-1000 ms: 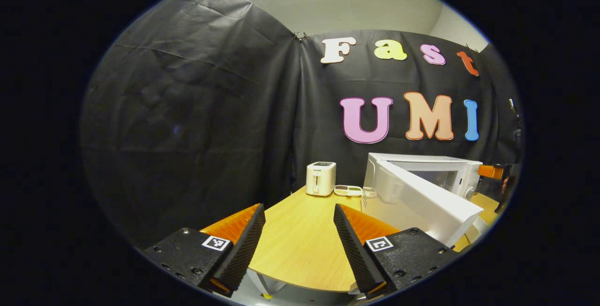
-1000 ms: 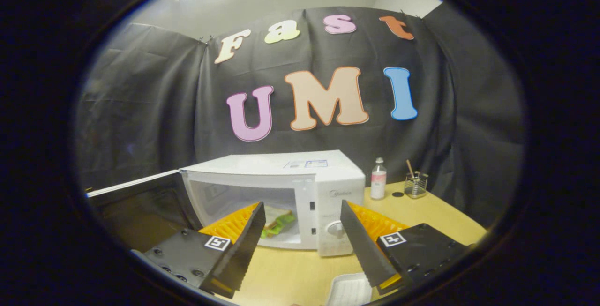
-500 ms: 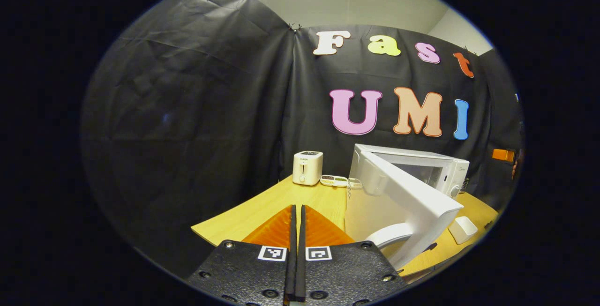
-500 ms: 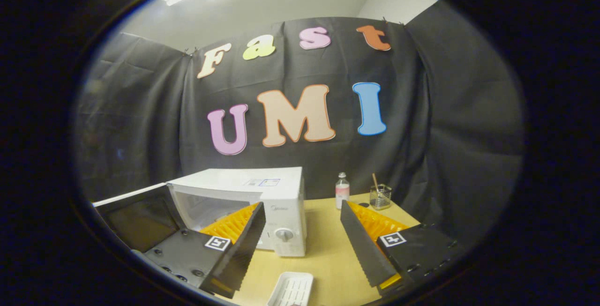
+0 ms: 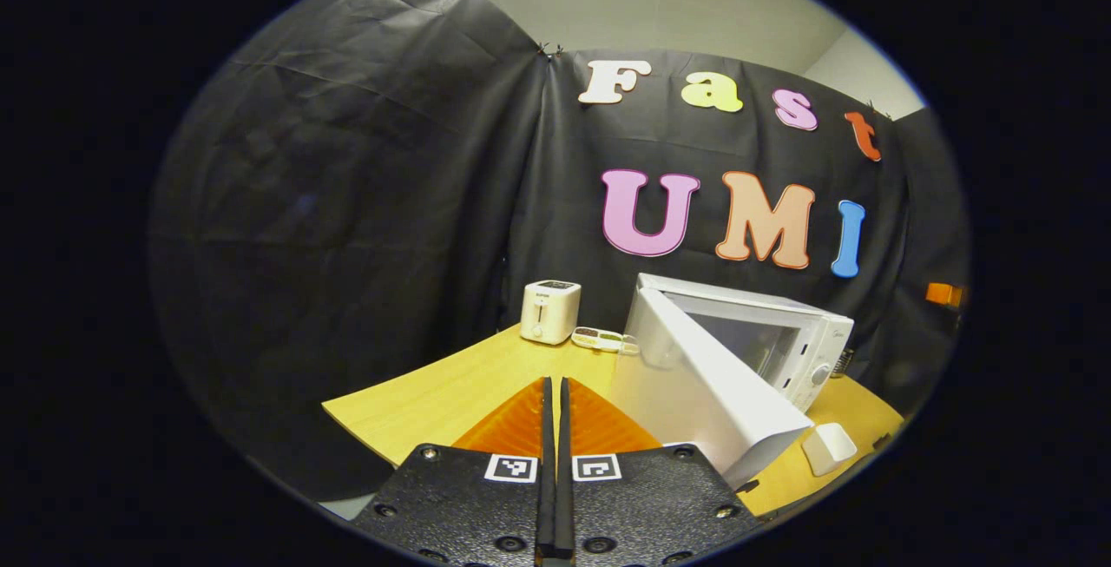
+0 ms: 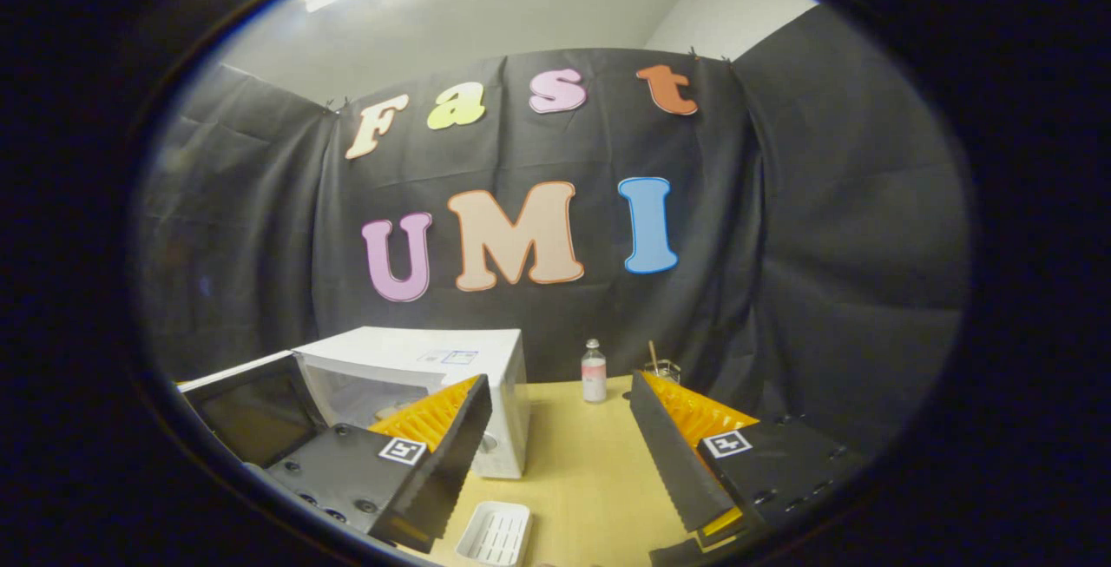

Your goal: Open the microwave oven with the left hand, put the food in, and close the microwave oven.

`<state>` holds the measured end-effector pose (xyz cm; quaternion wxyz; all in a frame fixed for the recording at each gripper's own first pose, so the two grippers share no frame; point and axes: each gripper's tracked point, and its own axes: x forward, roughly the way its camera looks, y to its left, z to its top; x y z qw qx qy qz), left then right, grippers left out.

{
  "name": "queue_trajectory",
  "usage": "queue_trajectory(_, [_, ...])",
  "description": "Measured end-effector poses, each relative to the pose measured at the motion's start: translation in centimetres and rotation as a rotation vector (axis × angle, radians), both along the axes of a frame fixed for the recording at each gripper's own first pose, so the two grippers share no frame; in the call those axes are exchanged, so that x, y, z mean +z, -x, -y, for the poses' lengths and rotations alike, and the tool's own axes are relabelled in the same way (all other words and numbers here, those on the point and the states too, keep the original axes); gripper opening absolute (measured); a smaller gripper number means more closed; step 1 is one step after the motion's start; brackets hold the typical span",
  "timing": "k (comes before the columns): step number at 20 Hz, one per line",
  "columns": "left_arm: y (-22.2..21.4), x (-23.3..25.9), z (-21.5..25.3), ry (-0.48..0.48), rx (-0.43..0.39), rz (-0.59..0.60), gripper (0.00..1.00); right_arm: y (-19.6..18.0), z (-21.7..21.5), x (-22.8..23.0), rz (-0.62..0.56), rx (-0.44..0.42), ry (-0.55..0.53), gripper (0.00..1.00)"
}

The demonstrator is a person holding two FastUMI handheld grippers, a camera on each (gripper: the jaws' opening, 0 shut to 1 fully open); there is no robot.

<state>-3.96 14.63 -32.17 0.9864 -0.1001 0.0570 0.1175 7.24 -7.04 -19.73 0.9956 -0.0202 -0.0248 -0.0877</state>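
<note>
Currently: microwave (image 5: 764, 337) sitting on desk (image 5: 451, 385), door (image 5: 694, 385) hanging open. Left gripper (image 5: 555, 463) hovering nearby, fingers pressed together, holding nothing. Right gripper (image 6: 555, 463) hanging back, fingers spread, empty. Risk: a glancing push sliding off the door, leaving it ajar.

left gripper (image 5: 554, 393): black textured plates, round screws, square black-and-white markers, ribbed backing behind fingers.
right gripper (image 6: 560, 428): same black plates, screws, one marker each; serrated inner finger edges.
</note>
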Motion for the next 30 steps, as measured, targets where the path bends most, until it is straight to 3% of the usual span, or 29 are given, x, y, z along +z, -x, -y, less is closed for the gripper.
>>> queue_trajectory(4, [-1.3,0.3,3.5,0.001,-0.070,0.018,0.00,0.7,1.4,-0.1,0.006,-0.014,-0.021,0.91])
queue_trajectory(10, [-3.1,0.2,9.2,0.076,-0.179,0.038,0.01,0.7,2.9,-0.2,-0.006,-0.033,-0.026,0.91])
queue_trajectory(13, [-4.1,0.3,12.0,0.054,-0.235,0.036,0.00,0.1,3.1,-0.1,-0.011,-0.028,-0.024,0.91])
queue_trajectory(16, [-5.2,0.6,13.8,0.026,-0.235,0.042,0.00,-1.1,3.2,0.2,-0.018,-0.022,-0.011,0.91])
queue_trajectory(30, [-12.8,-1.8,22.2,0.031,-0.250,-0.040,0.01,-13.8,0.6,1.7,-0.025,0.153,-0.099,0.91])
